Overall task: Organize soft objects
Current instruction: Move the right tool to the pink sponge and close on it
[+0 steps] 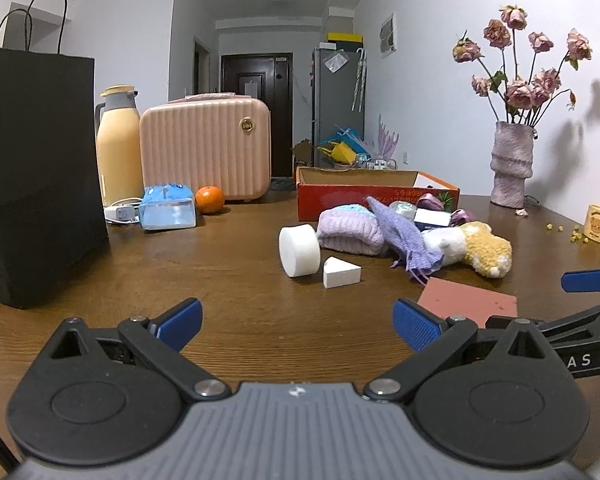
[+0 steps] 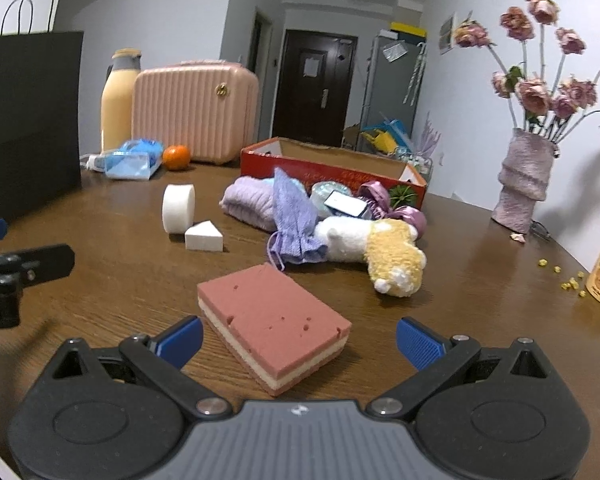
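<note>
Both grippers' fingers spread wide, empty. Right gripper (image 2: 298, 340) straddling sponge (image 2: 274, 326); risk of squashing or nudging it if closed off-centre.

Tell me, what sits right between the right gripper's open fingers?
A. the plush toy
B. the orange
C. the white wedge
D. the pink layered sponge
D. In the right wrist view the pink sponge lies on the table just ahead of the right gripper, whose fingers are spread wide to either side of it; the wedge, plush toy and orange lie farther off.
</note>
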The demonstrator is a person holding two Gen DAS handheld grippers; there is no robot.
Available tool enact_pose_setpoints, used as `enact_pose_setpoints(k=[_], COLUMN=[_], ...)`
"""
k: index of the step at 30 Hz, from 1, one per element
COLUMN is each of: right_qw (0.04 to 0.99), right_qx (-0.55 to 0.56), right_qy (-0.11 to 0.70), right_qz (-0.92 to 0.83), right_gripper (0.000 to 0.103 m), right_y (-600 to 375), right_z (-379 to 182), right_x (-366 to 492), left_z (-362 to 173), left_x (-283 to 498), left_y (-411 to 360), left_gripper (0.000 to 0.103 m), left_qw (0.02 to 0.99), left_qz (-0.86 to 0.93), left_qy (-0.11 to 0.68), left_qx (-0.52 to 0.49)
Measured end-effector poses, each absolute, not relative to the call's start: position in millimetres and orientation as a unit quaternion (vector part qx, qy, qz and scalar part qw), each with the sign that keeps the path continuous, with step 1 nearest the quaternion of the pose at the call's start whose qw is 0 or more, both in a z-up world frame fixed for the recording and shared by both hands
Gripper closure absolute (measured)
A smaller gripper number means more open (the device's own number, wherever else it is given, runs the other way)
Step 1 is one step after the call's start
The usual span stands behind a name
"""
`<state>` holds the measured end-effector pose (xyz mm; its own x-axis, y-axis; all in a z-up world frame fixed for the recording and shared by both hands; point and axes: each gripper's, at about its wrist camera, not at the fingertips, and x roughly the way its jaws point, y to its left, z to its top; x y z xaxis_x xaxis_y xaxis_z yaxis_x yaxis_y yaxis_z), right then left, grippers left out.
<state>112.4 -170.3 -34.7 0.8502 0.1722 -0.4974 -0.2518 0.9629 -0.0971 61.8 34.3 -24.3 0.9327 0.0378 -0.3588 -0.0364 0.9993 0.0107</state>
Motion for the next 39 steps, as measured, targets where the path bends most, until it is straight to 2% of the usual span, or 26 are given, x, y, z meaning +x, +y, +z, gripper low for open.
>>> enact_pose_setpoints(k=[18, 25, 39], right_qw=[0.926, 0.920, 0.921], right_qx=[-0.117, -0.113, -0.099], right_qy=[0.302, 0.314, 0.301], right_qz=[0.194, 0.205, 0.226], right_gripper=[0.000, 0.010, 0.021], right_y=[-152, -151, -161], right_z=[-52, -59, -58], right_x=[177, 186, 182], left_z=[-35, -37, -36], left_x=[96, 103, 114], left_y=[44, 47, 45], left_gripper=[0.000, 0.000, 0.000], left_qw=[0.976, 0.975, 0.973], left_qz=[0.035, 0.038, 0.036], left_qy=[0.213, 0.220, 0.226], left_qx=[-0.001, -0.003, -0.002])
